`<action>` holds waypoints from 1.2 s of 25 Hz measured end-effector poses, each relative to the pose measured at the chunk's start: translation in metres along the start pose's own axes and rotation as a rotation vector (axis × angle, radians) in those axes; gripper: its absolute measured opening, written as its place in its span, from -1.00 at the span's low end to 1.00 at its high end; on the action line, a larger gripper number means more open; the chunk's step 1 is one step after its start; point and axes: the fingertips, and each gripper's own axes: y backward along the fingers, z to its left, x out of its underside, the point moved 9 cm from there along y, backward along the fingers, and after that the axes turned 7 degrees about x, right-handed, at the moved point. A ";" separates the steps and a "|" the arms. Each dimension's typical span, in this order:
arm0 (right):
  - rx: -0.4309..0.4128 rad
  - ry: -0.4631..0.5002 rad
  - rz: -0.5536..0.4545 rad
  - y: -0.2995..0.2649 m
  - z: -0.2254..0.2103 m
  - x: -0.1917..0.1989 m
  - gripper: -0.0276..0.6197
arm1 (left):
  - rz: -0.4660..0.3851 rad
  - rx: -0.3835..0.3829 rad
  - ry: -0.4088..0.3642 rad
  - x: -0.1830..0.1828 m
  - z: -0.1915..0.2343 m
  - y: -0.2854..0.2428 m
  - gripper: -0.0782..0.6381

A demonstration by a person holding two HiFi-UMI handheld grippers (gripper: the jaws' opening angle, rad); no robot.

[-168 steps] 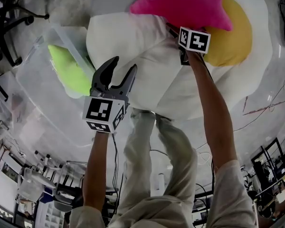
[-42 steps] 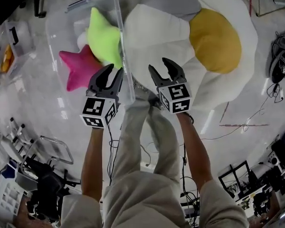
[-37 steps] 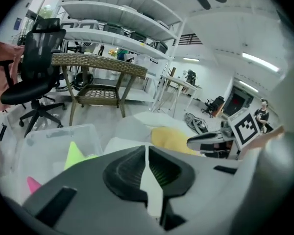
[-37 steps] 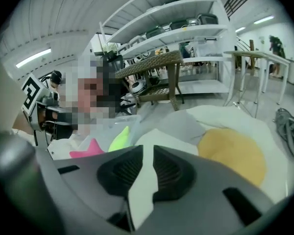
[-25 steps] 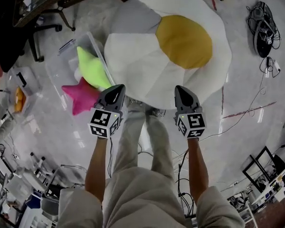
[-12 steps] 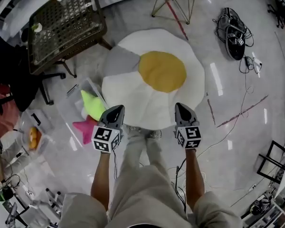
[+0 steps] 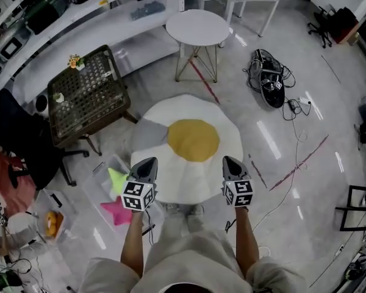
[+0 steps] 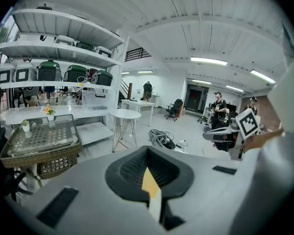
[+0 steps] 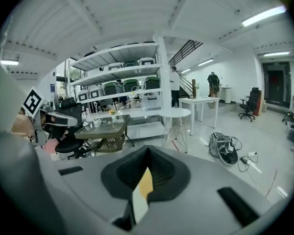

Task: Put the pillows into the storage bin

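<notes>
In the head view both grippers are held side by side at waist height above the floor. My left gripper (image 7: 148, 162) and my right gripper (image 7: 230, 161) have their jaws together with nothing between them. The clear storage bin (image 7: 104, 195) stands on the floor below and left of the left gripper. A lime green pillow (image 7: 116, 178) and a pink star pillow (image 7: 117, 213) lie inside it. A big white fried-egg cushion (image 7: 189, 163) with a yellow yolk (image 7: 193, 140) lies on the floor ahead. Each gripper view looks level across the room over its shut jaws.
A wicker table (image 7: 85, 93) stands at the back left and a round white table (image 7: 198, 27) behind the cushion. A cable heap (image 7: 268, 81) lies at the right. A black chair (image 7: 24, 154) and a small clear box (image 7: 52, 221) are at the left. People stand far off (image 8: 218, 106).
The head view has risen and pulled back, so the bin, pillows and egg cushion look smaller and lower. Both grippers stay shut and side by side, now pointing level across the room.
</notes>
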 end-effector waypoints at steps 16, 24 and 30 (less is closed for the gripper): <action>0.066 0.035 -0.085 0.085 -0.046 -0.049 -0.92 | -0.097 -0.020 -0.061 -0.073 -0.048 0.033 -0.76; 0.066 0.027 -0.112 0.100 -0.044 -0.050 -0.92 | -0.107 -0.010 -0.083 -0.071 -0.058 0.037 -0.76; 0.068 0.028 -0.113 0.103 -0.036 -0.053 -0.92 | -0.105 -0.001 -0.076 -0.066 -0.056 0.042 -0.76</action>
